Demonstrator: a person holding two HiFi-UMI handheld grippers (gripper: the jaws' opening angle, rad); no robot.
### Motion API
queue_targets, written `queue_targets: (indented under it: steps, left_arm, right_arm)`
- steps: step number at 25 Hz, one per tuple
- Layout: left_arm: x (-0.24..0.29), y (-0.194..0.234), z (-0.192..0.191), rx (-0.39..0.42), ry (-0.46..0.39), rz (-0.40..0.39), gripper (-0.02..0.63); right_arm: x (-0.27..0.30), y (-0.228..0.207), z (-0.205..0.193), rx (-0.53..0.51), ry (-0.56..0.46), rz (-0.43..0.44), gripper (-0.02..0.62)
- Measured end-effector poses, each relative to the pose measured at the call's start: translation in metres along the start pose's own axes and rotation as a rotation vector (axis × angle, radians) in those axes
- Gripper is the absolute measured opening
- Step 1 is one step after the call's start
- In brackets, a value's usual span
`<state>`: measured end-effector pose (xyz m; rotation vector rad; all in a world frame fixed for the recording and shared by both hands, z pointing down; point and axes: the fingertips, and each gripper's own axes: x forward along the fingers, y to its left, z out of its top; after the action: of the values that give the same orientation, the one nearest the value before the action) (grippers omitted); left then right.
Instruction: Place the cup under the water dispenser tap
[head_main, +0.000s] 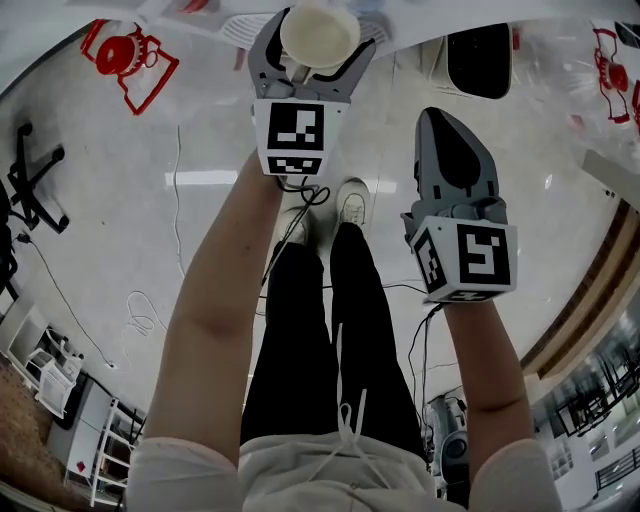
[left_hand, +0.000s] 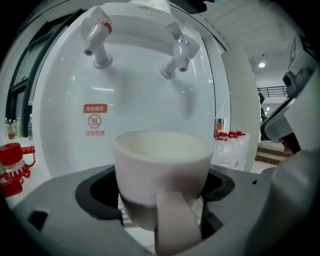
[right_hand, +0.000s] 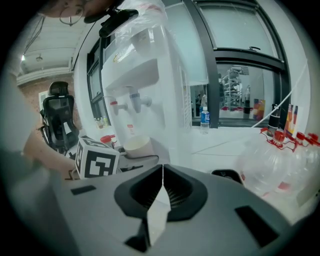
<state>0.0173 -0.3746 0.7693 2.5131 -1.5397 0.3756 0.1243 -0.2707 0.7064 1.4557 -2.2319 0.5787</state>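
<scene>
White dispenser front (left_hand: 145, 107) fills my left gripper view. Left gripper (head_main: 316, 45) clamps the cup (left_hand: 162, 170) upright, handle toward me. It sits low and just short of the right tap (left_hand: 177, 55), so I'd push far. Right gripper (head_main: 438, 122) is closed and empty, at my right.

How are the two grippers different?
The left gripper holds a white cup between its jaws; the right gripper holds nothing. The left gripper's jaws stand apart round the cup; the right gripper's are pressed together. Both are grey and carry a marker cube.
</scene>
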Motion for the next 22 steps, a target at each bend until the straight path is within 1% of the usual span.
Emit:
queue_targets:
  steps: [3, 5, 12, 18, 22]
  left_arm:
    - [-0.001, 0.001, -0.005, -0.045, 0.022, 0.004, 0.454]
    - [-0.004, 0.002, -0.003, -0.048, 0.023, 0.008, 0.462]
    - [-0.028, 0.001, 0.018, -0.051, -0.029, -0.016, 0.466]
    - [-0.071, -0.007, 0.016, -0.076, -0.025, -0.035, 0.465]
    - [-0.109, -0.011, 0.005, -0.138, 0.018, -0.049, 0.465]
  right_arm:
    - [0.000, 0.003, 0.002, -0.010, 0.000, 0.005, 0.029]
    - [-0.002, 0.007, 0.002, -0.012, -0.002, 0.007, 0.029]
    - [-0.010, 0.022, 0.003, 0.010, -0.015, -0.007, 0.029]
    - [-0.027, 0.038, 0.000, 0.033, -0.022, -0.037, 0.029]
    - [-0.043, 0.049, -0.007, 0.048, -0.014, -0.059, 0.029]
